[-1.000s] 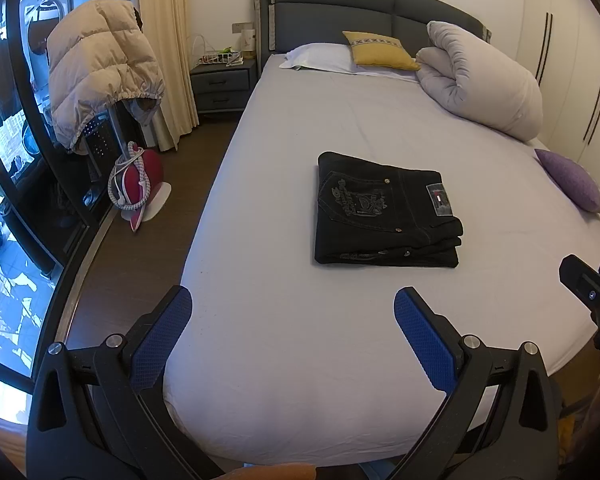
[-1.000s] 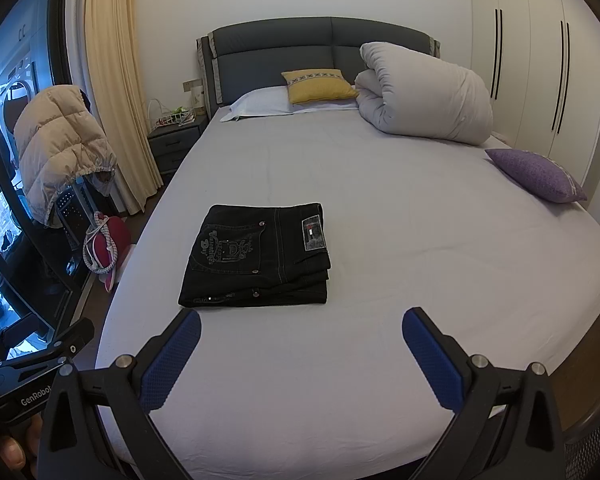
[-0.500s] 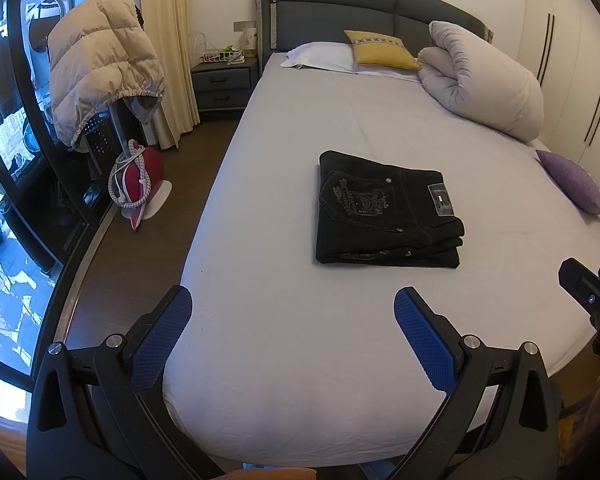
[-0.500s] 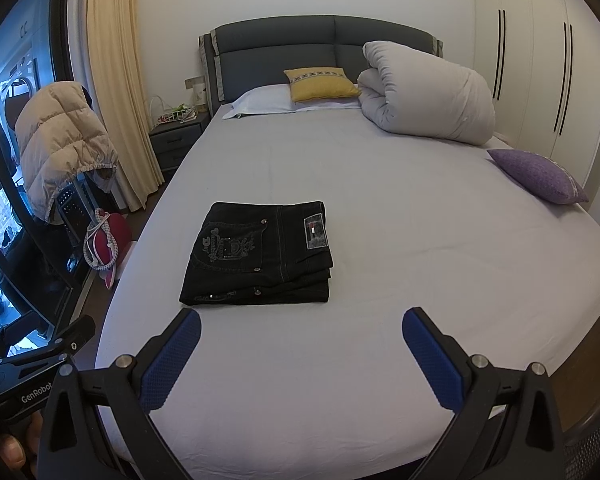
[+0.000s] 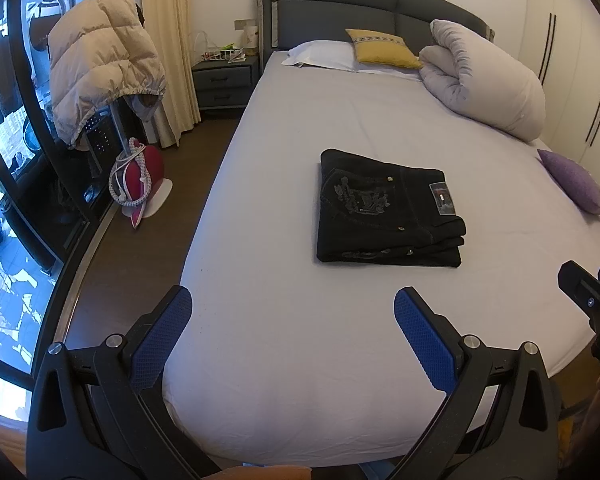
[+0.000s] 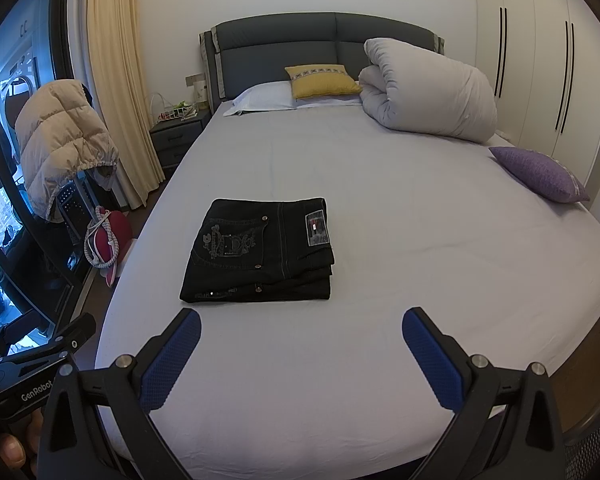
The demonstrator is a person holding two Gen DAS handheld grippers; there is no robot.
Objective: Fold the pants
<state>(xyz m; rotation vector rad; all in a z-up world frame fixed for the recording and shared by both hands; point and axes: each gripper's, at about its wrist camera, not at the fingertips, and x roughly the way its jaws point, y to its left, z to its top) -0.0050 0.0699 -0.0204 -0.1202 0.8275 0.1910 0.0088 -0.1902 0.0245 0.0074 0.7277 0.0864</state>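
Black pants (image 5: 384, 210) (image 6: 260, 252) lie folded into a compact rectangle on the white bed sheet (image 5: 300, 340), embroidered back pocket and waistband label facing up. My left gripper (image 5: 292, 304) hangs open over the foot of the bed, short of the pants, nothing between its blue pads. My right gripper (image 6: 300, 324) is likewise open and empty, hovering just in front of the bundle's near edge. Each gripper shows at the edge of the other's view.
A rolled white duvet (image 6: 428, 92), yellow cushion (image 6: 320, 80) and white pillow (image 6: 260, 98) sit at the headboard; a purple cushion (image 6: 540, 174) lies at the right edge. Left of the bed: bedside cabinet (image 5: 224, 84), puffy beige jacket (image 5: 100, 64), red bag (image 5: 136, 176).
Both grippers have drifted very slightly; the pants sit a touch lower in the views. The pants themselves have not moved and both grippers stay open.
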